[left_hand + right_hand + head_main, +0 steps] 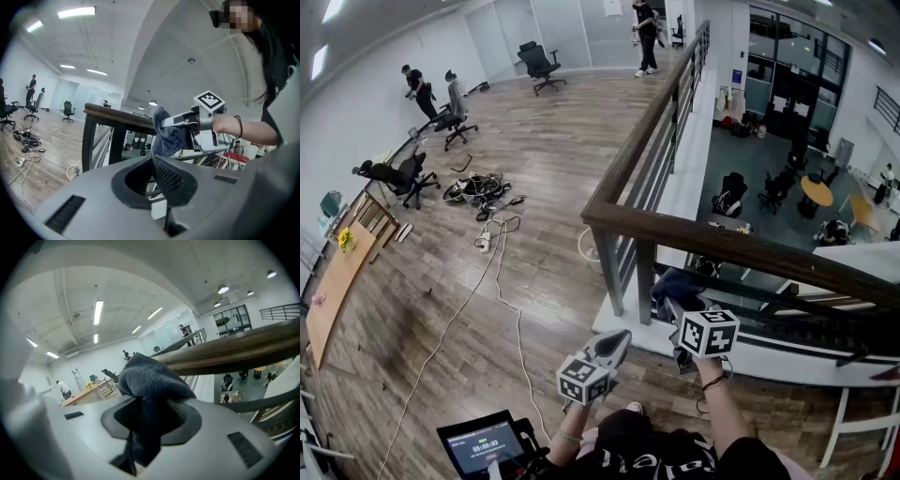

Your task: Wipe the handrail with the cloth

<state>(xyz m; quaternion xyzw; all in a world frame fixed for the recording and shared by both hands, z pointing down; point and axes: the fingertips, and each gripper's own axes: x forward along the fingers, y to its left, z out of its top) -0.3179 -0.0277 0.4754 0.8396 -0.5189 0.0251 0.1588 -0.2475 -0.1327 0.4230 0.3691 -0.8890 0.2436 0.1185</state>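
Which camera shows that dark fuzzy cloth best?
The right gripper view: the dark blue-grey fleece cloth sits close-up, clamped between jaws. Left gripper view shows it small, sideways; head view, barely a patch.

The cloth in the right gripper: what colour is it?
Dark blue-grey cloth, clearest in the right gripper view.

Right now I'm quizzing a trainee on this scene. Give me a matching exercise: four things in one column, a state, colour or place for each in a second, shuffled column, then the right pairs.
1. cloth
2. handrail
3. left gripper
4. cables

A. shut, nothing in it
B. heaped on the wooden floor
C. pinched in the right gripper
D. dark brown wood

Pairs: 1-C, 2-D, 3-A, 4-B
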